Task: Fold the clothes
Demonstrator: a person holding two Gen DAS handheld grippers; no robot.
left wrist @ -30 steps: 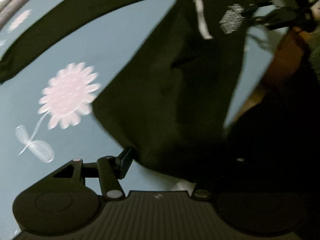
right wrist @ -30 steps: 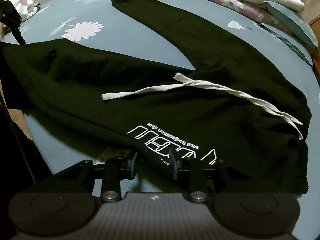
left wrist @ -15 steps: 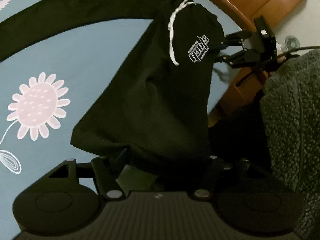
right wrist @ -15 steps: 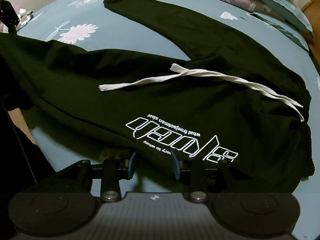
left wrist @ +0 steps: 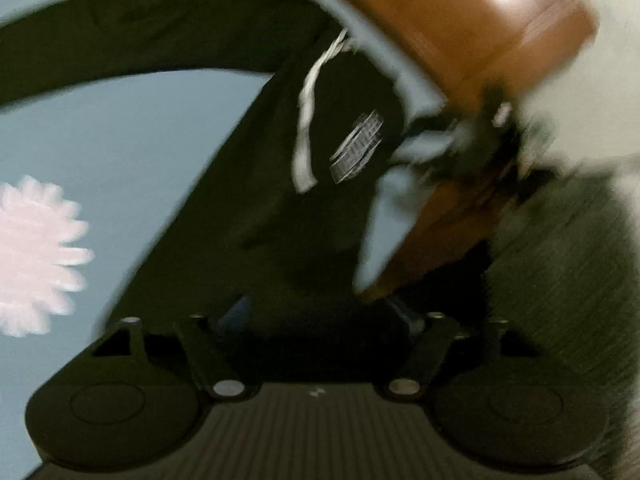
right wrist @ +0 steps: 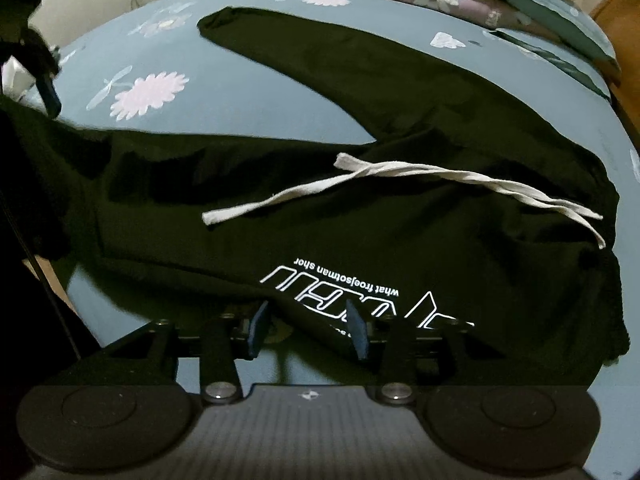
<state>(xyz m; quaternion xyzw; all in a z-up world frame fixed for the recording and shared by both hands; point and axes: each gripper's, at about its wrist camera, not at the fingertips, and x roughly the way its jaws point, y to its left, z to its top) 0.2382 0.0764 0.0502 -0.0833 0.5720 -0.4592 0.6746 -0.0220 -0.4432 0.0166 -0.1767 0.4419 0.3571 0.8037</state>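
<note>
Blue flowered bedsheet (right wrist: 248,120) carries black trousers (right wrist: 360,220); both claws, left (left wrist: 320,316) and right (right wrist: 308,328), have just been opening, cloth between.

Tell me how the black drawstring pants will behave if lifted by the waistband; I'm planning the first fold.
The black drawstring pants will probably hang limp: the fabric already wrinkles and drapes over the bed's edge. The far leg would likely trail behind. The loose white drawstring may dangle or shift.

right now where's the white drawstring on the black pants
In the right wrist view the white drawstring lies across the black pants at mid-frame, just above the printed logo.
</note>
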